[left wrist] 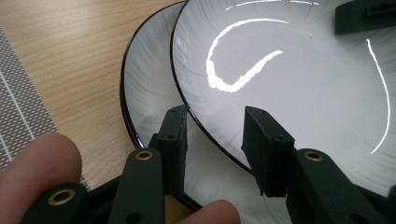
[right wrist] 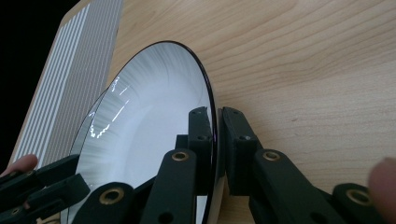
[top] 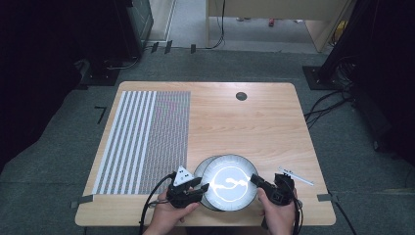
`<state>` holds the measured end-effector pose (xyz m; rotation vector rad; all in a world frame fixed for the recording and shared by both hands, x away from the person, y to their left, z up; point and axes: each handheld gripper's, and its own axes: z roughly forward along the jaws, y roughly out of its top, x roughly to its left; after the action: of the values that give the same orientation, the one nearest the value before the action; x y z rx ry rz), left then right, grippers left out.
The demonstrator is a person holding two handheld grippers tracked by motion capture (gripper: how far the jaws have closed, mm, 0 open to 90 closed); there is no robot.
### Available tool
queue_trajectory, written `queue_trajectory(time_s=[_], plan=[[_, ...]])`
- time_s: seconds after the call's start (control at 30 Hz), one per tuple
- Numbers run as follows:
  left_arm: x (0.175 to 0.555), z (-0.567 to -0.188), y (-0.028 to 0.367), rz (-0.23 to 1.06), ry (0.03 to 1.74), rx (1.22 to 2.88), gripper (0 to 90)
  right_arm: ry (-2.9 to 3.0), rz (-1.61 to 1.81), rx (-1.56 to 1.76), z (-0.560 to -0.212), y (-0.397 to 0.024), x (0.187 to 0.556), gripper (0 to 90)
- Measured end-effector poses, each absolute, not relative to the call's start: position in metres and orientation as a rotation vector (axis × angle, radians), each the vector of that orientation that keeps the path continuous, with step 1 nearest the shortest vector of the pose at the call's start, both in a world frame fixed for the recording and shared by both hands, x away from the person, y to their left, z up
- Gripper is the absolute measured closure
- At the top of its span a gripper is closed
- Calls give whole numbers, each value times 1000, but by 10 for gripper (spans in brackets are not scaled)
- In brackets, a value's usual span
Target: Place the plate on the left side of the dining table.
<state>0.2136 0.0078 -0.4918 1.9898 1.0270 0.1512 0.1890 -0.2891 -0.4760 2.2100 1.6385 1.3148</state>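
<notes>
A: Upper plate (top: 230, 183): a glazed white dish with a thin dark rim, lying offset on a lower plate (top: 199, 172) near the front edge of the table (top: 264, 117). How do the fingers stand on it?

B: Right gripper (top: 255, 179): its fingers (right wrist: 201, 135) are nearly closed and pinch the upper plate's rim, one pad inside the bowl and one outside. Left gripper (top: 204, 186): its fingers (left wrist: 173, 135) stand partly apart and straddle the near rim of the upper plate; a gap shows at the pads, so this side reads as not yet clamped.

A: How is the dish likely to handle?

B: Judged from the gloss and the hard, thin edge, it is stiff, brittle and slick. It seems moderately heavy for a hold at one edge. It will not bend, so a pinch at the rim carries the whole disc, which tends to sag or pivot away from that hold.

A: Where is the best hold?

B: At the rim, on opposite sides, pads set deep enough to bear on the sloping wall as well as the lip. Outward from the plates: a striped mat (top: 142, 139) lies at the left, a white pen (top: 296, 176) just to the right, both apart from the dishes.
</notes>
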Motion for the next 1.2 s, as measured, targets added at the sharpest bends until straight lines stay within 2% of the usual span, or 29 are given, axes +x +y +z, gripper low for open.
queue_trajectory(time_s=[0.33, 0.63, 0.7, 0.83, 1.2], plan=[[214, -492, 8, 159, 1036, 1977, 608, 1740, 1203, 2203, -474, -285, 190, 806], [215, -492, 8, 155, 1039, 1977, 612, 1641, 1306, 2268, -478, -289, 189, 831], [216, -493, 7, 116, 1030, 1985, 614, 1623, 1328, 2286, -479, -291, 189, 839], [215, -495, 4, 127, 1030, 1983, 582, 1584, 1377, 2342, -483, -293, 190, 841], [218, -494, 8, 73, 1053, 1967, 614, 1563, 1445, 2342, -485, -294, 188, 836]])
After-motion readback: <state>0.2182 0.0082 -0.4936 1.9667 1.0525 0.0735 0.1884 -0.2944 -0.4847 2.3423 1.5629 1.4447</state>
